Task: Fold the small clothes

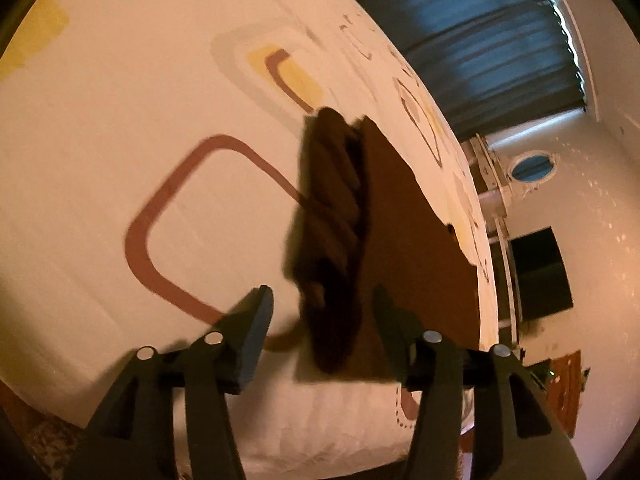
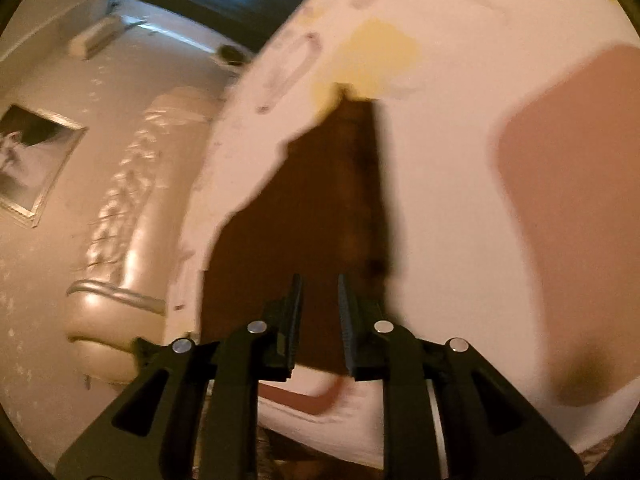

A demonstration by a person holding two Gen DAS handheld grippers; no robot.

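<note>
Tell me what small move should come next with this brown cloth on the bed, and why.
Probably bring the left gripper down and close its jaws on the near end of the bunched fold. That ridge stands rumpled along the left edge of the brown cloth, while the rest lies flat on the patterned bedsheet. Both grippers' jaws are open and grip nothing, the right gripper over the flat part.

We see a bed sheet, cream with rounded squares in maroon and yellow, spread over the mattress that fills both views. Behind it, dark blue curtains hang along a pale wall. A round blue-lit opening and a dark rectangular panel mark that wall. In the right wrist view, a framed black-and-white picture hangs beside a padded, glossy headboard.
</note>
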